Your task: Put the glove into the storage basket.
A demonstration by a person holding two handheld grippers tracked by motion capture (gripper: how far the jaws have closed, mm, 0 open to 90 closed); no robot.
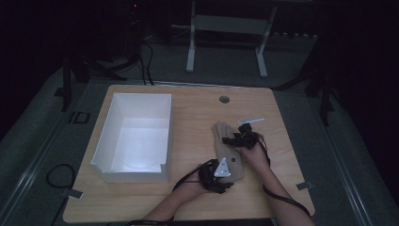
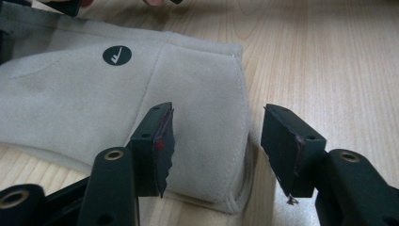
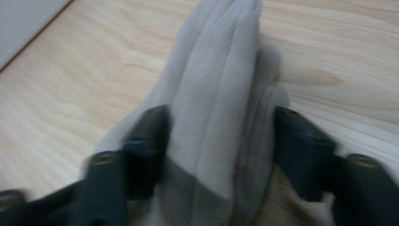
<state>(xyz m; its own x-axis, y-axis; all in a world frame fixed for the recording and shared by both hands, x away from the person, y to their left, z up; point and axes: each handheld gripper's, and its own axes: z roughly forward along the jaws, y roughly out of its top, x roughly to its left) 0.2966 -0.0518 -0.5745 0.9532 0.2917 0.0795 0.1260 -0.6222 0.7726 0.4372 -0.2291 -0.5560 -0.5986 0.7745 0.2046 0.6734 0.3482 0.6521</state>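
So there's a beige glove [image 1: 227, 149] lying flat on the wooden table [image 1: 197, 108], just to the right of a white box [image 1: 134, 136], with the person's two grippers at either end of it. The left gripper [image 2: 214, 146] sits at the cuff end with its jaws spread, one jaw over the fabric and the other over bare wood past the hem, so it hasn't clamped anything yet. The right gripper [image 3: 219, 150] is at the finger end with jaws apart on both sides of the bunched-up glove fingers; the view is blurry so it's hard to say if the pads actually touch the cloth. The glove looks like soft suede-type fabric, light and floppy, so it'll sag and fold from wherever it's lifted. Probably not slippery or fragile. Best bet seems to be the stitched cuff hem, since it's the thickest edge, plus the gathered fingers
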